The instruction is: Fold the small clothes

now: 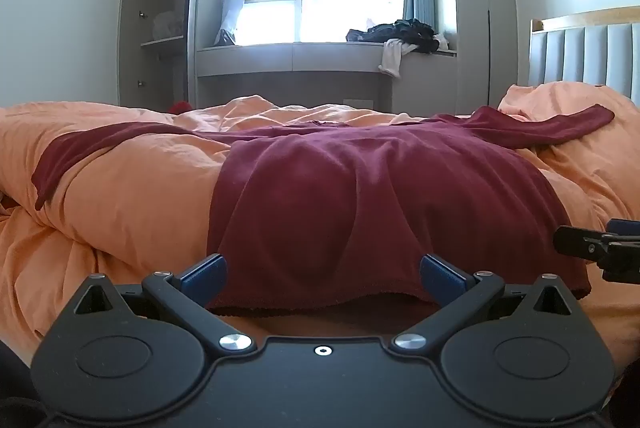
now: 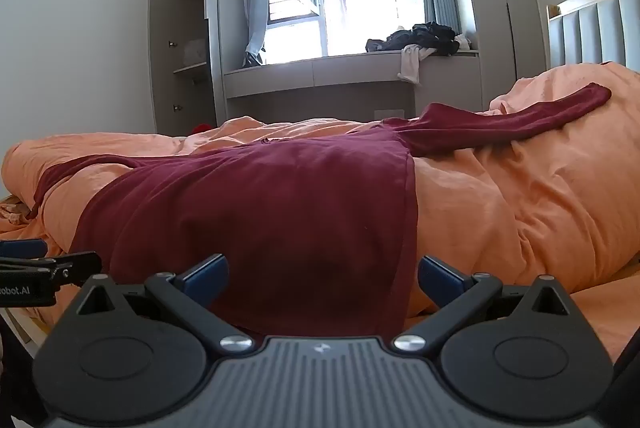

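Rumpled orange duvet (image 1: 120, 180) across bed, window behind blown out. Dark red long-sleeved knit top (image 1: 360, 196) spread flat on duvet, sleeves out, near hem hidden behind tongs. Left gripper (image 1: 322, 274) wide, empty. Right gripper (image 2: 323, 274) wide, empty.

1. White lettering "obot.AI", its start cut off by the frame edge, stands on the black body of the left tongs (image 2: 60, 270) at the left border of the right wrist view.
2. A small pale emblem, not legible as text, sits on the grey ribbed housing (image 2: 320, 347) below.
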`<state>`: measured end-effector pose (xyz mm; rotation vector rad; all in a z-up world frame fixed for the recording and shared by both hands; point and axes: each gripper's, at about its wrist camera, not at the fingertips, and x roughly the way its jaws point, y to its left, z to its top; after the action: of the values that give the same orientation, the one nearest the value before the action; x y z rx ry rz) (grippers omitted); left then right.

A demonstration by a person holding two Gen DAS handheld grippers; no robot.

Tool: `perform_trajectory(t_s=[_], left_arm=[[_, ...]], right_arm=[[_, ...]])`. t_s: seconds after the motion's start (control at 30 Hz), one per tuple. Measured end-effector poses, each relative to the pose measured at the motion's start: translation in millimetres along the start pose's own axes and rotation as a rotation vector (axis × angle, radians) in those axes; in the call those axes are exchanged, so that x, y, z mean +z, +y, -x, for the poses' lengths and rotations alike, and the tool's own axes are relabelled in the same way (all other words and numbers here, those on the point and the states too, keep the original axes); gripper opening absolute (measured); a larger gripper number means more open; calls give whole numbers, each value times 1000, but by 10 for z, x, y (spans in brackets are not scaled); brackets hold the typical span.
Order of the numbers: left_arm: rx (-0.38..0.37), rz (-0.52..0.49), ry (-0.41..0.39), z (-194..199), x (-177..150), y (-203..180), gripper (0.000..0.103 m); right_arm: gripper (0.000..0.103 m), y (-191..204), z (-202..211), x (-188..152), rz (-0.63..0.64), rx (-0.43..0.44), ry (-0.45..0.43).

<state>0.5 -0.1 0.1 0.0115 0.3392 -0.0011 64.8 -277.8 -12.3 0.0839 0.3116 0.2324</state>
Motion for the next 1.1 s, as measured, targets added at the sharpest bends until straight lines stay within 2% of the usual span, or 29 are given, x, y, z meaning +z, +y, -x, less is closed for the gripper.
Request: perform_trajectory(t_s=[1.1], left_arm=[[-1, 0, -19, 37, -10, -1, 103]], right_arm=[[103, 18, -27, -23, 10, 10, -1]])
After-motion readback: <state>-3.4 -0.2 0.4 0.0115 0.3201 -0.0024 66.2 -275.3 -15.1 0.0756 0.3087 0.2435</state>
